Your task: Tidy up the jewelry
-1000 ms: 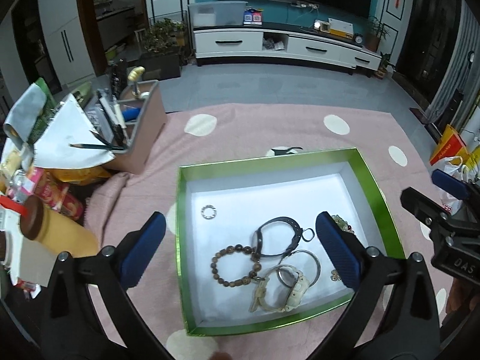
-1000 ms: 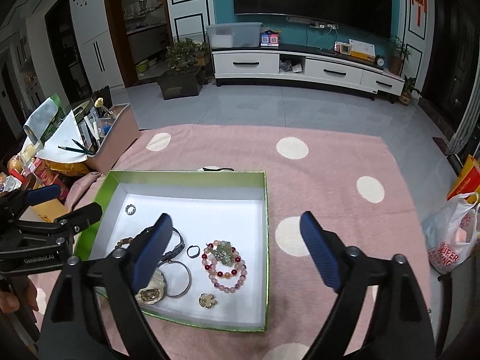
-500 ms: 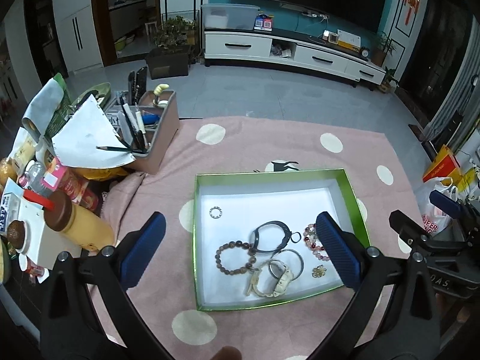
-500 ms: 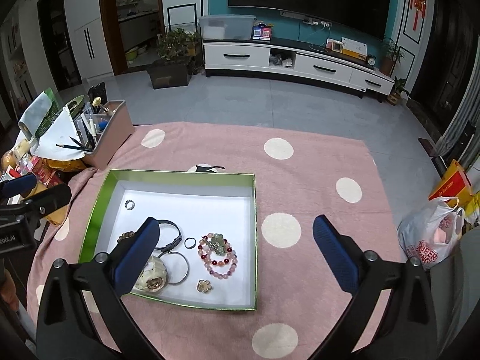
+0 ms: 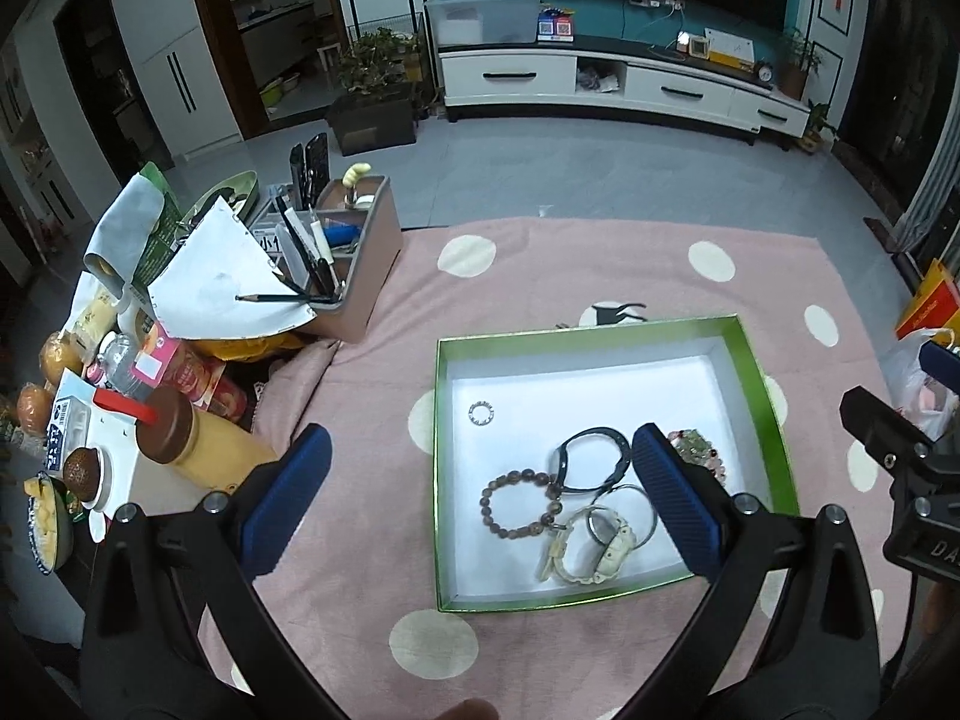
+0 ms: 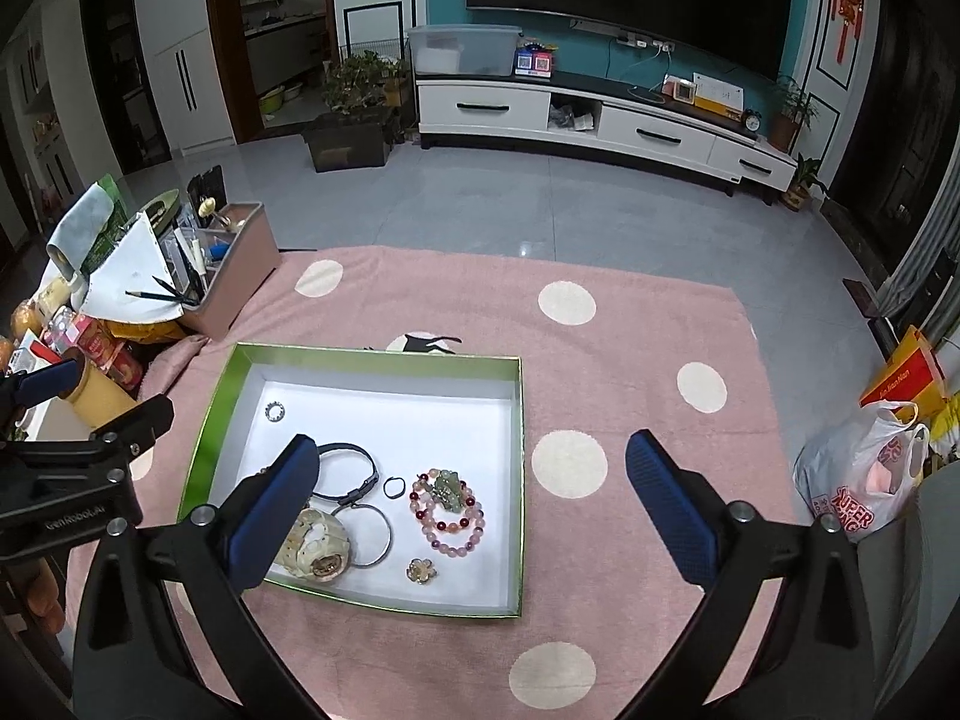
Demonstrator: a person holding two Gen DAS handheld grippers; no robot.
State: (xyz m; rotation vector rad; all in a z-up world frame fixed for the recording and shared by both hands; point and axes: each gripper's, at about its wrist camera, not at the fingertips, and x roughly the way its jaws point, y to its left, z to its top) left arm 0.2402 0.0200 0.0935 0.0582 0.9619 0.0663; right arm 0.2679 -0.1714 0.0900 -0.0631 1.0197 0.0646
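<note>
From above, my way down into the green tray is open: its far half is bare white floor apart from one small ring, while the near half is crowded with bracelets and a watch. The pink cloth to the tray's right lies free. On the left, the desk organizer and snack clutter block passage.

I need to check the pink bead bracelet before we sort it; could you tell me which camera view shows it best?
The right wrist view: the pink bead bracelet lies in full sight on the white floor of the green tray, green charm visible on top. In the left wrist view, a blue tong pad hides most of it, leaving only a sliver.
</note>
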